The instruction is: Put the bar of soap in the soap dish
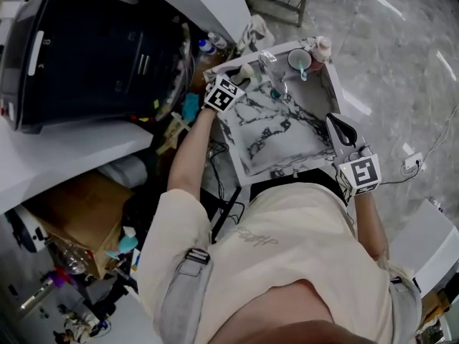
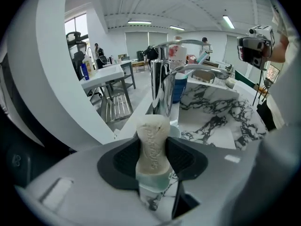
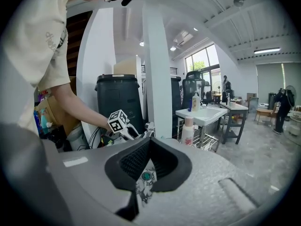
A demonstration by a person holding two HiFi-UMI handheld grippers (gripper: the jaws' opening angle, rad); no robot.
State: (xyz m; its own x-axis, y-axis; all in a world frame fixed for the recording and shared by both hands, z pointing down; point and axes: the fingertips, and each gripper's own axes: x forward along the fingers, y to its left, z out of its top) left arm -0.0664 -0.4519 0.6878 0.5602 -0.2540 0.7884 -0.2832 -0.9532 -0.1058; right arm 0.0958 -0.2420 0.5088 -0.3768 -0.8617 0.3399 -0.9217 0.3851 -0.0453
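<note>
The left tool (image 2: 153,160) is clamped on the pale bar of soap (image 2: 152,142), upright just before the faucet (image 2: 162,81) at the marble sink's (image 1: 308,145) far corner, plain only in its own view, while the right tool (image 3: 146,163), closed and empty, hangs over the near right rim.

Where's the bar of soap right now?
The bar of soap is clamped in the left gripper, at the marble sink's far-left corner beside the faucet.

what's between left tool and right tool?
Head view: the marbled sink basin lies between the left tool, shut on the soap bar, and the right tool.
</note>
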